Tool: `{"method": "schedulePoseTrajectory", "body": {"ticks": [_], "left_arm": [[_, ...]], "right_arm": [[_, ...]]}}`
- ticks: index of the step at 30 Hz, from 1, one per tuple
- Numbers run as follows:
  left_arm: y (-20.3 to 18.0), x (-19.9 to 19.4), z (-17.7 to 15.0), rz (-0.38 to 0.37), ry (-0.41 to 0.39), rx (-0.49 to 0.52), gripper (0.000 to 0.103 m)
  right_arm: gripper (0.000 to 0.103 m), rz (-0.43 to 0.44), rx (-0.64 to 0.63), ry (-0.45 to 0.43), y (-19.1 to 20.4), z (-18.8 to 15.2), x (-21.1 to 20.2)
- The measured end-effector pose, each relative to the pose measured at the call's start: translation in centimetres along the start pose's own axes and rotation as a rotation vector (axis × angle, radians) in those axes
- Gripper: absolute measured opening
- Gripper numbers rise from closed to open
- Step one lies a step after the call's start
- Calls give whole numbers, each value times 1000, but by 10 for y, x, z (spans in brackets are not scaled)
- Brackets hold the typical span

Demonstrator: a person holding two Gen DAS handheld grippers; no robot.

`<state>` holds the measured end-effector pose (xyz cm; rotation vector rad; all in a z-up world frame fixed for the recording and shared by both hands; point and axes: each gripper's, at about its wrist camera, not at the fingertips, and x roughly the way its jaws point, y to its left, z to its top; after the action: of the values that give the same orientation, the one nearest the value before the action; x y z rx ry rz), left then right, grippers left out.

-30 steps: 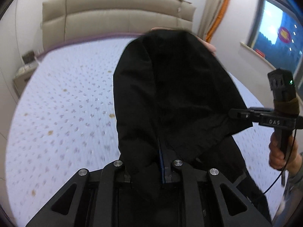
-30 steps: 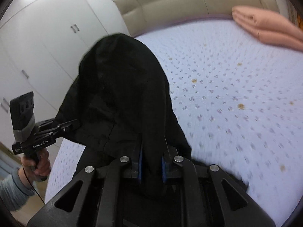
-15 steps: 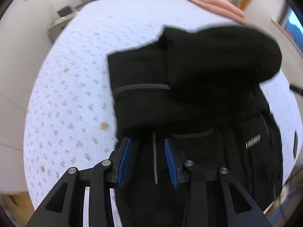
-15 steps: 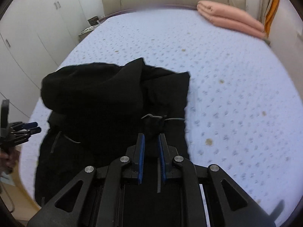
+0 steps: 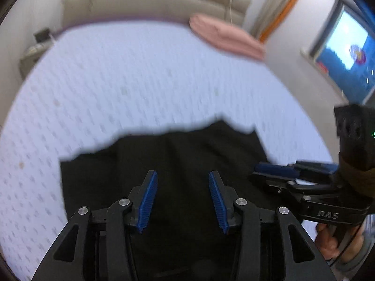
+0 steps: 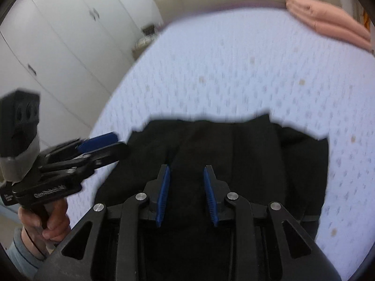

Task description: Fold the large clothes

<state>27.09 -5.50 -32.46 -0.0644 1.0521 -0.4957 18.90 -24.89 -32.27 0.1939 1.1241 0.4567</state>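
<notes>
A black garment [image 5: 178, 154] lies folded flat on the near part of the bed, also seen in the right wrist view [image 6: 234, 149]. My left gripper [image 5: 182, 178] is open and empty, held just above the garment's near side. My right gripper [image 6: 185, 172] is open and empty above the same garment. The right gripper shows at the right edge of the left wrist view [image 5: 276, 171]; the left gripper shows at the left of the right wrist view [image 6: 98, 145]. Both views are blurred by motion.
The bed [image 5: 131, 77] has a pale lilac dotted sheet. A folded pink quilt [image 5: 225, 37] lies at the far right by the beige headboard [image 5: 150, 2]. White wardrobes [image 6: 61, 37] stand left of the bed. A nightstand [image 5: 35, 51] is at the far left, a window [image 5: 344, 53] at right.
Both grippers let go of the black garment and opened. The garment, lifted a second ago, now lies flat on the bed. Both grippers have pulled back toward the near edge.
</notes>
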Motion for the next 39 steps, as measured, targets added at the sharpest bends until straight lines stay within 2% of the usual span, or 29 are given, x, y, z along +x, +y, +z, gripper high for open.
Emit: {"method": "schedulePoseTrajectory", "body": {"ticks": [1,3,4,6,8,10,12,16,17,19,21,23,24,26,27,28,29,30,33,36,39], "left_arm": [[-3,3,-10,-10,22,8,47],[-7,15,-49,-18,91,22,47],[-7,21,-73,-11,131,17,47],[-4,37,-98,14,188,-25,47],[2,71,-123,41,249,-73,49],[5,86,-130,53,236,-110,49],[3,83,-128,60,223,-118,50],[-2,45,-127,32,173,-117,49],[-6,34,-123,32,154,-113,49],[-16,-1,-111,29,68,-100,50],[-22,-23,-96,29,-13,-102,51],[-24,-25,-83,20,-49,-108,58],[-24,-18,-78,20,-58,-111,58],[-21,9,-74,58,-34,-126,59],[-16,33,-76,82,7,-148,59],[-9,53,-81,111,47,-163,58],[-3,77,-81,141,85,-170,58],[1,90,-89,150,104,-166,58],[0,98,-96,179,86,-139,59],[-9,86,-95,193,83,-148,58],[-9,60,-95,154,53,-195,58]], "right_arm": [[33,1,3,23,-4,-6,2],[33,-20,6,97,-11,-47,12],[33,-32,9,126,-12,-58,18],[34,-90,36,230,-23,-91,46],[31,-75,114,266,-42,-109,66],[29,-47,177,259,-58,-113,82],[29,-16,211,261,-64,-110,79],[32,0,146,229,-59,-99,44],[38,3,130,202,-55,-95,29],[39,9,102,121,-48,-81,-1],[49,-3,83,6,-46,-55,-25],[62,-23,78,-49,-47,-33,-26],[63,-66,71,-61,-49,-21,-17],[63,-192,55,-34,-55,-10,11],[62,-249,50,5,-59,-9,28],[53,-308,50,63,-67,-9,52],[49,-331,64,124,-76,-12,78],[49,-306,84,150,-88,-18,95],[49,-295,60,123,-89,-22,103],[49,-285,42,118,-89,-26,100],[50,-211,59,96,-97,-28,88]]}}
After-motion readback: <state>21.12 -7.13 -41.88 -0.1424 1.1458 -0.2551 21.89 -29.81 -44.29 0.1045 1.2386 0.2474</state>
